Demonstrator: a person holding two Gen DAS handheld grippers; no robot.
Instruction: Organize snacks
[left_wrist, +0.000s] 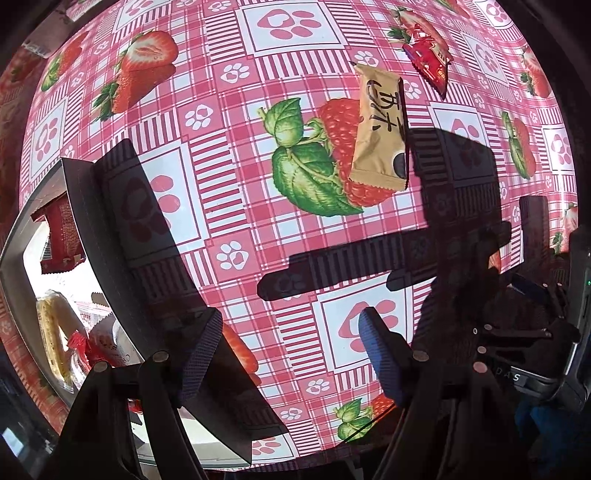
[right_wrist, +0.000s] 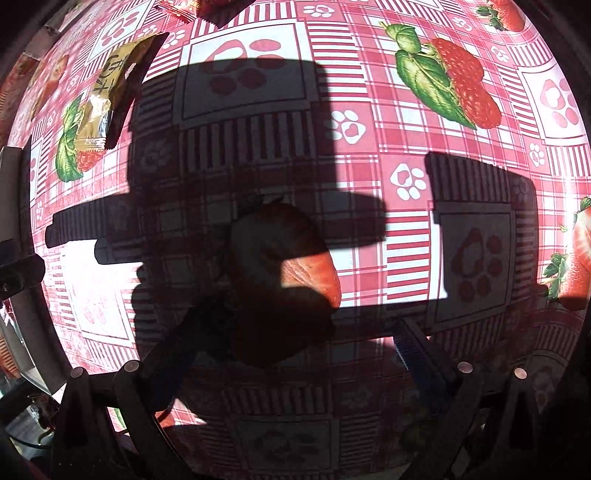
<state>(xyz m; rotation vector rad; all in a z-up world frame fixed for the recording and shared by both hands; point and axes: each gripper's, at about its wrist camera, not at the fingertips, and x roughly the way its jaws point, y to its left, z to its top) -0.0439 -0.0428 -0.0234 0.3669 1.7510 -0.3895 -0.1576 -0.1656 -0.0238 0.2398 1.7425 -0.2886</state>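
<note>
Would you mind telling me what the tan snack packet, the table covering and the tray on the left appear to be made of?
Tan snack packet: likely plastic or foil film with a matte face; crimped, serrated end seals.
Table covering: probably glossy vinyl or oilcloth; printed pattern with bright glare.
Tray: seemingly hard plastic or metal; thin, smooth grey wall. Which one is unclear.

On the table: one beige snack packet (left_wrist: 380, 129), one red snack packet (left_wrist: 428, 55); one tray (left_wrist: 85, 229) holding about four packets, count uncertain; two hand-held grippers.
</note>
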